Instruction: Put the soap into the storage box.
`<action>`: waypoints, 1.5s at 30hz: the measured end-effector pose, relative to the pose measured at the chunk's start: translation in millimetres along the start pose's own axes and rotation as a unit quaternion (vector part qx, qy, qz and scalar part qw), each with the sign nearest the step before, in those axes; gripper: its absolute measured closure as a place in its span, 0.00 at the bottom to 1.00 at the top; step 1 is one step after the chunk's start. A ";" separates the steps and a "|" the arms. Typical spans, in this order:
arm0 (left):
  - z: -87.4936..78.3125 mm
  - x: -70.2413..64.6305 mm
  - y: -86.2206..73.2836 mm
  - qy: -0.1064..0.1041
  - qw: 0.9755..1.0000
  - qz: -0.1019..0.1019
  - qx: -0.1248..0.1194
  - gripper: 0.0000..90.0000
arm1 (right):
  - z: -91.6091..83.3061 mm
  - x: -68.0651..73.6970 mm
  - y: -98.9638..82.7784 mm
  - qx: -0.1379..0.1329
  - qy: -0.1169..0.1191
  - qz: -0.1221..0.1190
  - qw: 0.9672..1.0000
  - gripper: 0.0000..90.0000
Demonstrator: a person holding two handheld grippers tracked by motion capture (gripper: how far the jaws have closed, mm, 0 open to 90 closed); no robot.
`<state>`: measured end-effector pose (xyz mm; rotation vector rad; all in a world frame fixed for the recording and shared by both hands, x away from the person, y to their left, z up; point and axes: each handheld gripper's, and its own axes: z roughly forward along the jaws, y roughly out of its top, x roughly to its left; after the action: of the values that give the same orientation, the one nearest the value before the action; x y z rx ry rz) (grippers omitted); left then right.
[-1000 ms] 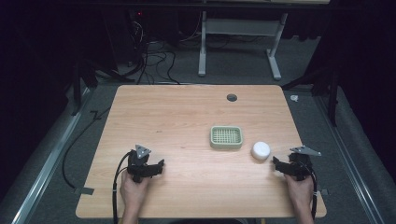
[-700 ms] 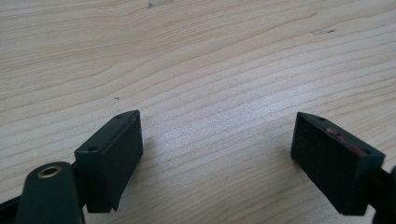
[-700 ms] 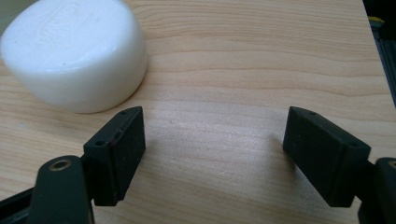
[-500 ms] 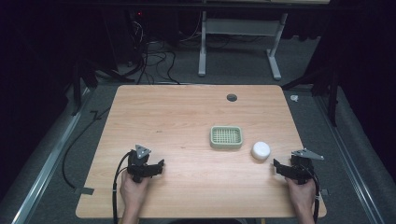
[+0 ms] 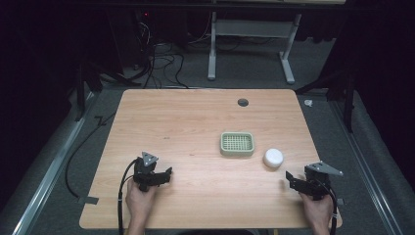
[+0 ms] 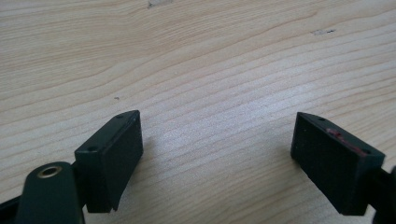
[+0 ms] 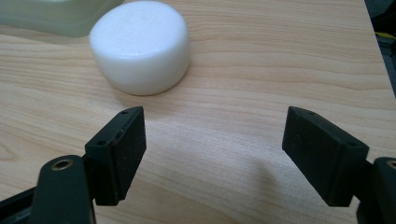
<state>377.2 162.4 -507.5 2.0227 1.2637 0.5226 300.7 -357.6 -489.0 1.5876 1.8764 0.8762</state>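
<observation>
- Pale wood grain is covering the desk (image 5: 195, 122), which is standing on a dark floor with cables lying behind it.
- A green slotted tray (image 5: 237, 144) is sitting right of the desk's centre, and a white round puck (image 5: 273, 157) is lying just beside it, toward the right edge.
- The left tool (image 5: 161, 177) is resting near the front left of the desk in the person's left hand (image 5: 141, 201), its jaws standing wide apart over bare wood in the left gripper view (image 6: 217, 144).
- The right tool (image 5: 292, 180) is sitting at the front right edge in the right hand (image 5: 317, 211), jaws spread and gripping nothing.
- In the right gripper view the puck (image 7: 140, 45) is lying ahead of the left jaw, apart from it, with the tray's edge (image 7: 56, 16) just behind.
</observation>
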 end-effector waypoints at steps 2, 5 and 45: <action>0.0 0.0 0.0 0.000 1.000 0.000 0.000 0.19 | -1.5 2.5 0.0 -0.001 0.003 -0.002 1.000 0.25; 0.0 0.0 0.0 0.000 1.000 0.000 0.000 0.19 | -2.8 5.8 0.8 -0.003 0.007 -0.008 1.000 0.25; 0.0 0.0 0.0 0.000 1.000 0.000 0.000 0.19 | 14.3 35.1 43.2 -0.023 0.052 -0.041 0.998 0.19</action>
<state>377.2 162.5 -507.5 2.0229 1.2638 0.5223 333.2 -316.7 -465.0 1.4512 1.9650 0.9757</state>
